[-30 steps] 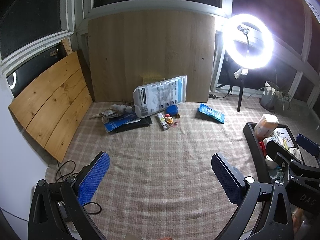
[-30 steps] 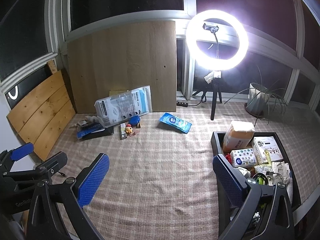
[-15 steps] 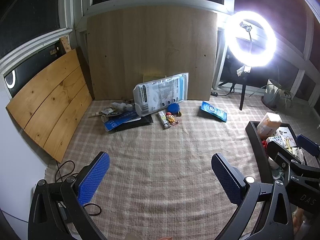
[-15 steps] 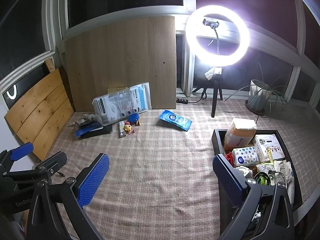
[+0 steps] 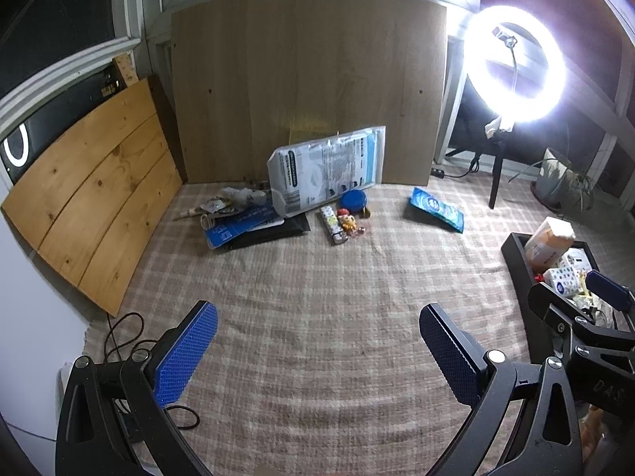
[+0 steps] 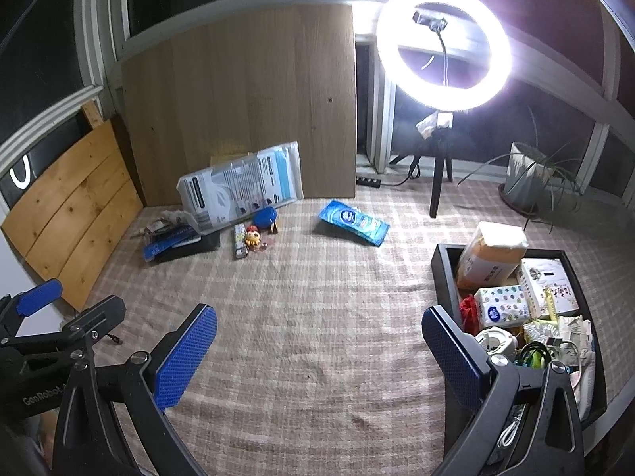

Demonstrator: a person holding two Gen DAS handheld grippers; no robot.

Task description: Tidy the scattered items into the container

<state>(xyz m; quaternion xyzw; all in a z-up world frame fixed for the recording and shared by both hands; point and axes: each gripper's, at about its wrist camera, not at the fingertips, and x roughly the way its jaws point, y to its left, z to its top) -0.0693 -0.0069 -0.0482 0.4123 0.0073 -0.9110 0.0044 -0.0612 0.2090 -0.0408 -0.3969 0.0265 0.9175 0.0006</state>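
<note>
- Left wrist view: the left tongs hang spread wide above the checked beige cloth on the floor, and nothing sits between their blue ribbed pads.
- The scattered items lie at the far side against the upright wooden board: a large white-and-blue plastic pouch leans there, with a round blue tin, a patterned lighter and a small red-and-yellow toy figure just in front of it.
- To the left of these a flat blue packet lies on a thin black sheet.
- A blue soft wipes pack lies alone further right.
- Right wrist view: the right tongs are equally wide apart and empty, and the left tongs show at the near left edge.
- The black rectangular container stands on the right, near the right pad, already crowded with boxes and tissue packs.
- The wipes pack is the loose item nearest the container.
- It looks light, soft and slick, so pinching across its narrow width near the middle seems safest.
- The leaning pouch looks floppy and would likely sag if taken by a corner.
- The tin looks rigid but smooth, and may slip unless gripped across its rim.
</note>
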